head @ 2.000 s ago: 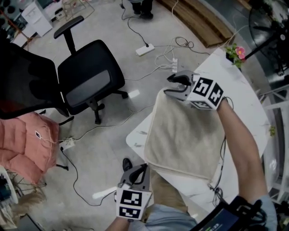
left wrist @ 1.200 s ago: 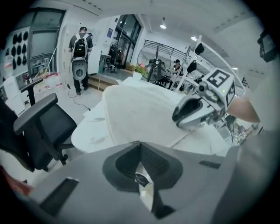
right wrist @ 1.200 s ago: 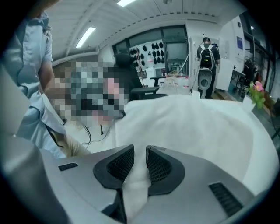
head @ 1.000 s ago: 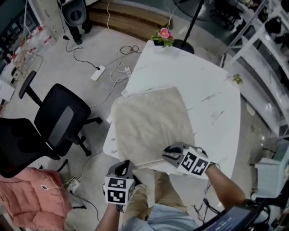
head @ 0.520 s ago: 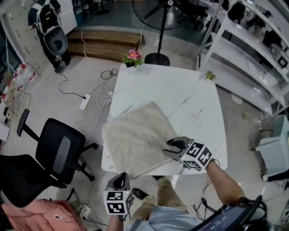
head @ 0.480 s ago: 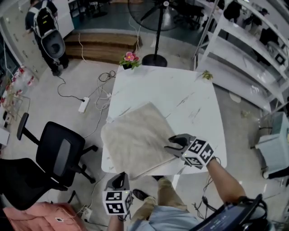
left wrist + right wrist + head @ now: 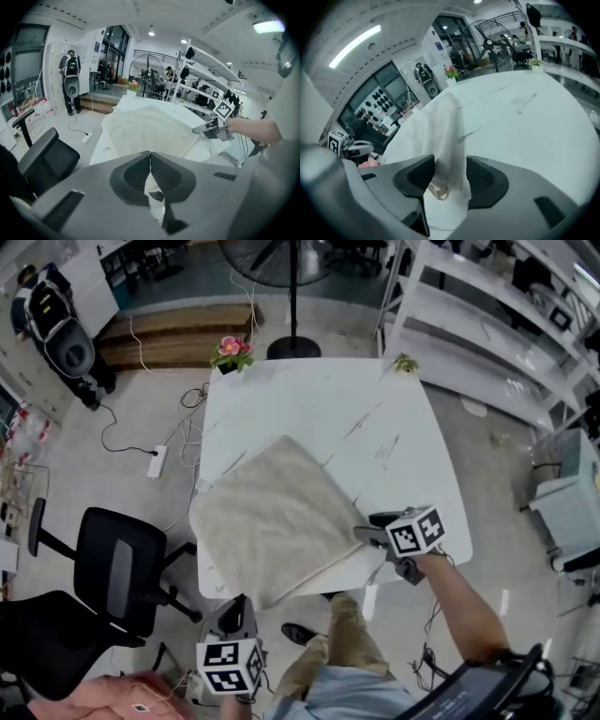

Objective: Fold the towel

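At the tabletop's point(image 7: 375, 418) near-left corner | towel point(image 7: 267, 521) lies folded flat, reaching the left edge | right gripper point(image 7: 367, 528) at its near-right corner, jaws just opening wide, likely releasing the fabric still between them | left gripper point(image 7: 235, 604) pinched empty, parked off the near edge.

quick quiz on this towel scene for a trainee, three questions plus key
1. True or false: the towel lies on the white table.
2. Which gripper has its jaws apart? A: left gripper. B: right gripper.
3. What dark furniture stands on the floor left of the table in the head view?

Key
1. True.
2. B. Its jaws have just been opening, with the towel's edge loose between them; the left is shut.
3. An office chair.
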Motion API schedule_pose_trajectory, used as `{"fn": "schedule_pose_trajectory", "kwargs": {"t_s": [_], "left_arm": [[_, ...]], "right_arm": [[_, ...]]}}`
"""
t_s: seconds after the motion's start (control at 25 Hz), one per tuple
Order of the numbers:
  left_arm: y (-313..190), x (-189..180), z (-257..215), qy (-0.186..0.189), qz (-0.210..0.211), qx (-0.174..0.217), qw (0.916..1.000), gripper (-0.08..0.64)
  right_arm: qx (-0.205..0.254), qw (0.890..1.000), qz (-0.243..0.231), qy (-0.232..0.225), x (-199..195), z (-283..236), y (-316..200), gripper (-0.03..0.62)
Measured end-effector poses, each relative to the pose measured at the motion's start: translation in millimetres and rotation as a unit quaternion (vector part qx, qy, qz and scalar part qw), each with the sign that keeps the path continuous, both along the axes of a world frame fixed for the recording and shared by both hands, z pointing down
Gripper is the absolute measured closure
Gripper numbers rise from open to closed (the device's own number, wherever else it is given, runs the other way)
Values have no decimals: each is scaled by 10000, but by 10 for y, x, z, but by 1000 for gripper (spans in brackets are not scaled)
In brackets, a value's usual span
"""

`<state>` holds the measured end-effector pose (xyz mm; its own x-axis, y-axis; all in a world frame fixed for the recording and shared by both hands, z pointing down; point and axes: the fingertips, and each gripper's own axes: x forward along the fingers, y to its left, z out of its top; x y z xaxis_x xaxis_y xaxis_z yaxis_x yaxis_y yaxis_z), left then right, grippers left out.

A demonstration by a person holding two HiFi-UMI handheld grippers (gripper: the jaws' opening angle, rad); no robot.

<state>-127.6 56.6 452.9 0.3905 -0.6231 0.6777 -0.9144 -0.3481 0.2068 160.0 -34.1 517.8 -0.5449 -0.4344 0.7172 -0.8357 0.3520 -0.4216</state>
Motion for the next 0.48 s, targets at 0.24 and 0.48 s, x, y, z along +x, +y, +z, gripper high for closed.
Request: {"fn": "schedule_pose_trajectory", "kwargs": {"t_s": [0.24, 0.48], "left_arm": [[136, -73, 100, -102, -67, -121, 9999, 551], [127, -141, -56, -29, -328, 90, 9994, 551]], "right_arm": [[-445, 9963, 258, -693, -23, 39, -47, 425], [-534, 9966, -39, -623, -94, -77, -92, 557]]}}
